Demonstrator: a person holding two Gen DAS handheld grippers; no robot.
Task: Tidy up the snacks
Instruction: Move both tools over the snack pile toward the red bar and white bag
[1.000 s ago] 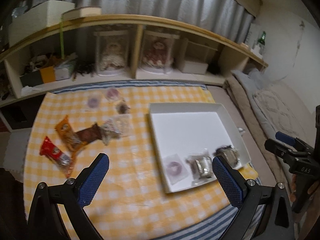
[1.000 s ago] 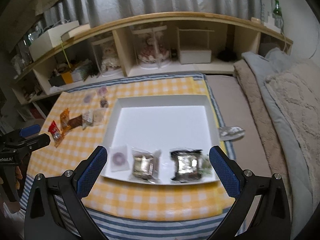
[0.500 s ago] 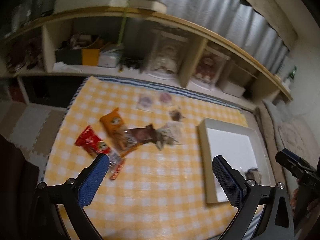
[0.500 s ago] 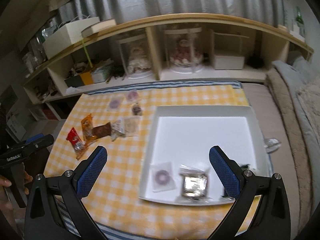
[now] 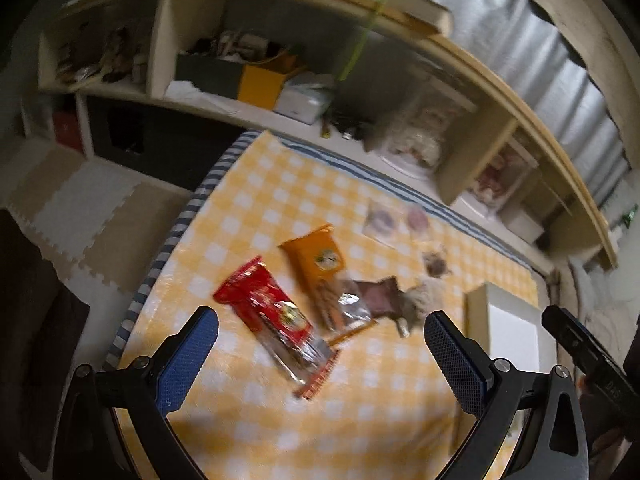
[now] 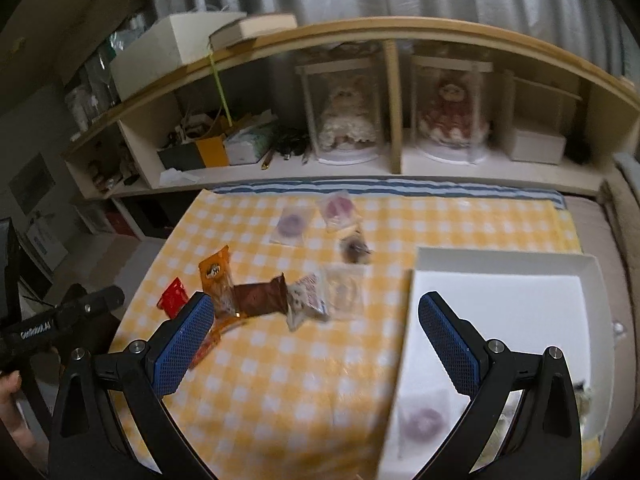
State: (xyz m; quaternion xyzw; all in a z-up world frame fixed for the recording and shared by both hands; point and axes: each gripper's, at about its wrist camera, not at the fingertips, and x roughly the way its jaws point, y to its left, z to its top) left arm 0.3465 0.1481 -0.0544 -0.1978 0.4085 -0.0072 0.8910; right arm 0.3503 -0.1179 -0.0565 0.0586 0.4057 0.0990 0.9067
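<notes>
Several snack packets lie on the yellow checked cloth (image 5: 360,420): a red packet (image 5: 268,312), an orange packet (image 5: 320,264), a brown packet (image 5: 378,298) and clear wrapped ones (image 6: 344,292). My left gripper (image 5: 322,354) hangs open just above and in front of the red packet, holding nothing. A white tray (image 6: 500,304) lies at the right, with a wrapped purple ring (image 6: 422,426) in its near corner. My right gripper (image 6: 314,342) is open over the cloth by the tray's left wall, empty. The image is motion-blurred.
A low wooden shelf (image 6: 392,44) runs along the back with two cased dolls (image 6: 348,120), boxes and clutter. Foam floor mats (image 5: 80,216) lie left of the cloth. A beige blanket lies right of the tray. A hand (image 6: 12,400) holds the other gripper at far left.
Both grippers have swung left, away from the tray and toward the loose packets. The left one has come much closer to the red and orange packets. Both stay open and empty.
</notes>
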